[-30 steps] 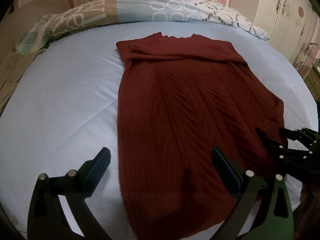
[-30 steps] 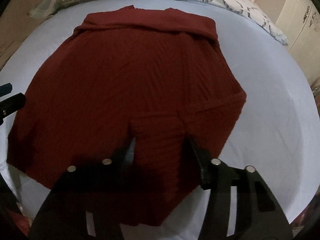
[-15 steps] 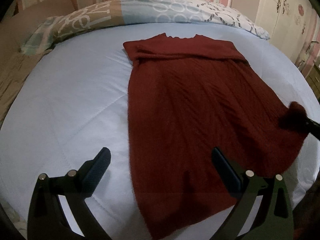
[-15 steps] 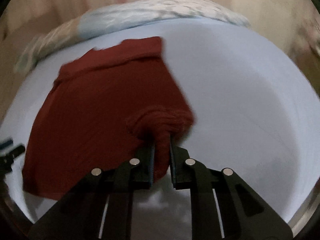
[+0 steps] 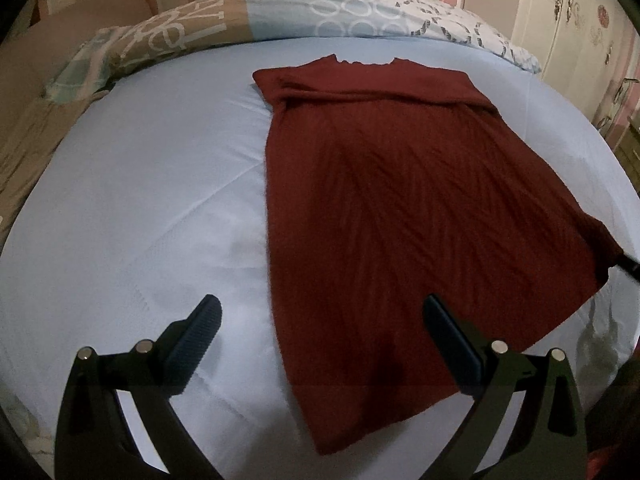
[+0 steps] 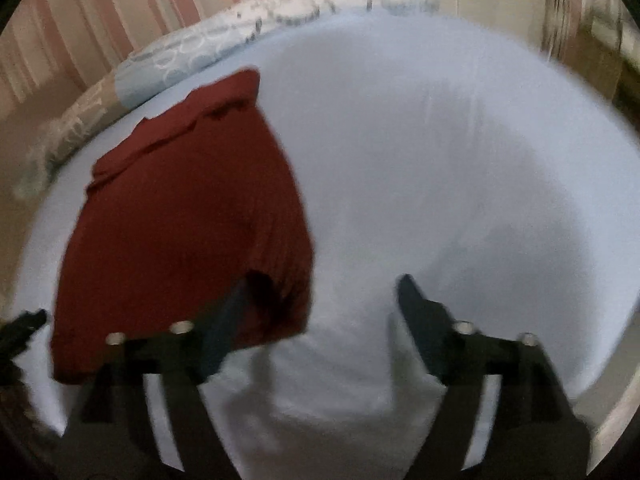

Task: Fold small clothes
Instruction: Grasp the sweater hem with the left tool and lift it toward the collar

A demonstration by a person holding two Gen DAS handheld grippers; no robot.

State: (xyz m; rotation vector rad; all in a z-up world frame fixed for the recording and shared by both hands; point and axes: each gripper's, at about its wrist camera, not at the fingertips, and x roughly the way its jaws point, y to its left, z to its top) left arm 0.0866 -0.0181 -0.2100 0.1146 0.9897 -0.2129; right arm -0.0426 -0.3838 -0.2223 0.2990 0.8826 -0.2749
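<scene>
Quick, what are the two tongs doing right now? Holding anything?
Left tongs: open, holding nothing, over the red garment.
Right tongs: open, have just been opening, nothing between them.

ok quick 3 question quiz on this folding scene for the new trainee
1. True or false: the right gripper is clamped on the red garment.
2. What does the garment lie on? A) wooden floor B) light blue bed cover C) chair
3. Fill in: the left gripper hovers with its jaws ____.

Key: 1 false, its jaws have just been opening and the cloth is not clamped between them; 2 B; 3 open.
</scene>
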